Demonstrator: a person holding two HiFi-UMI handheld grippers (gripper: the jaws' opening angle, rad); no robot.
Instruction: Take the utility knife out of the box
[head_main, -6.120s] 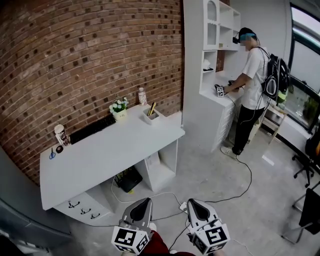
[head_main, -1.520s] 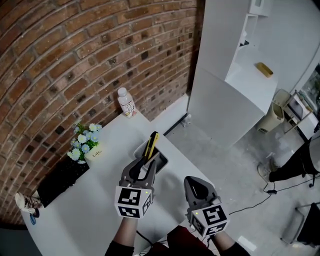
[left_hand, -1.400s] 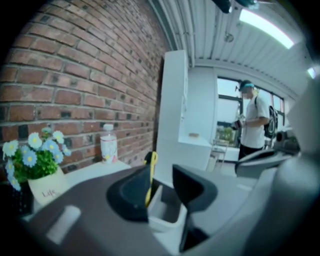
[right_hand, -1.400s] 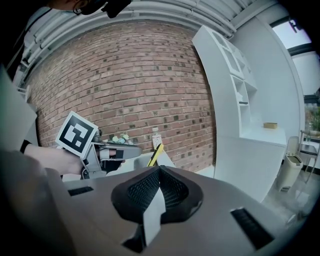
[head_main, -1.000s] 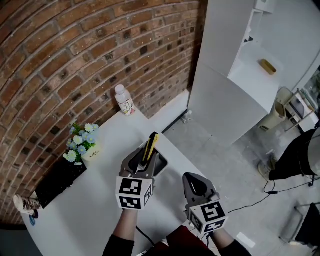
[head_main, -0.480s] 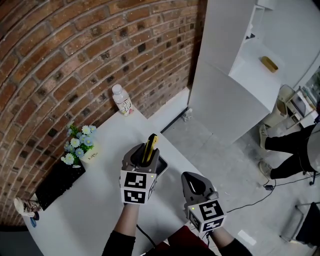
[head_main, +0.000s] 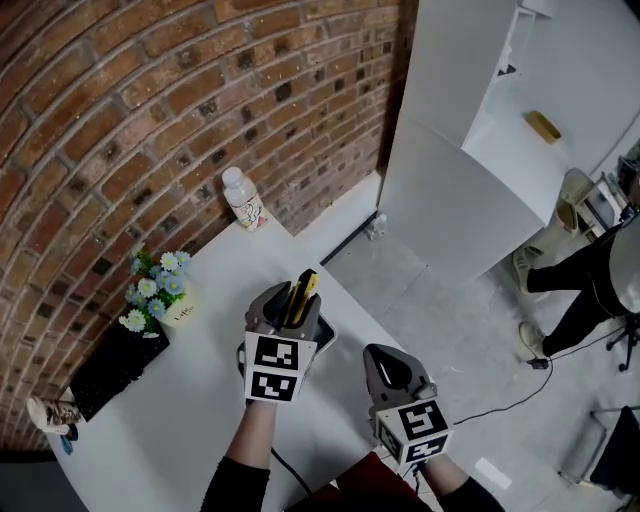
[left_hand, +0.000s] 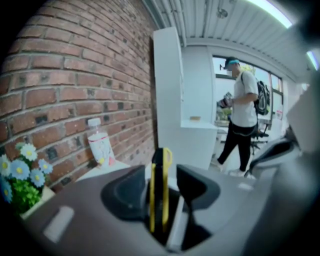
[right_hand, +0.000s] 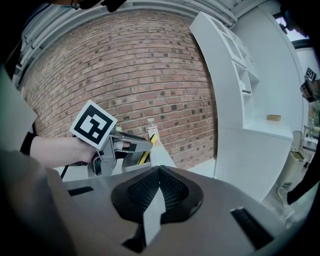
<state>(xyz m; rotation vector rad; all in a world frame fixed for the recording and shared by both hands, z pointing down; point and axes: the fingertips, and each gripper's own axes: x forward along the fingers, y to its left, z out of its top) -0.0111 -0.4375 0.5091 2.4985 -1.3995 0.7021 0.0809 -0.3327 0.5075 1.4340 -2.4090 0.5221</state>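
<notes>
A yellow-and-black utility knife (head_main: 304, 288) stands upright in a small white box (head_main: 327, 334) on the white desk (head_main: 190, 400). My left gripper (head_main: 292, 306) is over the box and hides most of it. Its jaws have just been opening and now stand wide on either side of the knife (left_hand: 161, 165). In the left gripper view a thin gap shows between each pad and the blade body, so nothing is gripped. My right gripper (head_main: 392, 372) hangs off the desk's front edge, to the right of the left one. Its pads (right_hand: 159, 172) meet with nothing between them.
A small bottle (head_main: 243, 200) stands against the brick wall, and a pot of flowers (head_main: 158, 292) sits left of the box. A black keyboard (head_main: 115, 362) lies further left. A tall white cabinet (head_main: 470, 190) rises to the right, and a person (left_hand: 242, 125) stands beyond it.
My left gripper has moved forward over the box until the knife sits between its jaws, and the jaws have spread wider. The right gripper has sunk slightly.
</notes>
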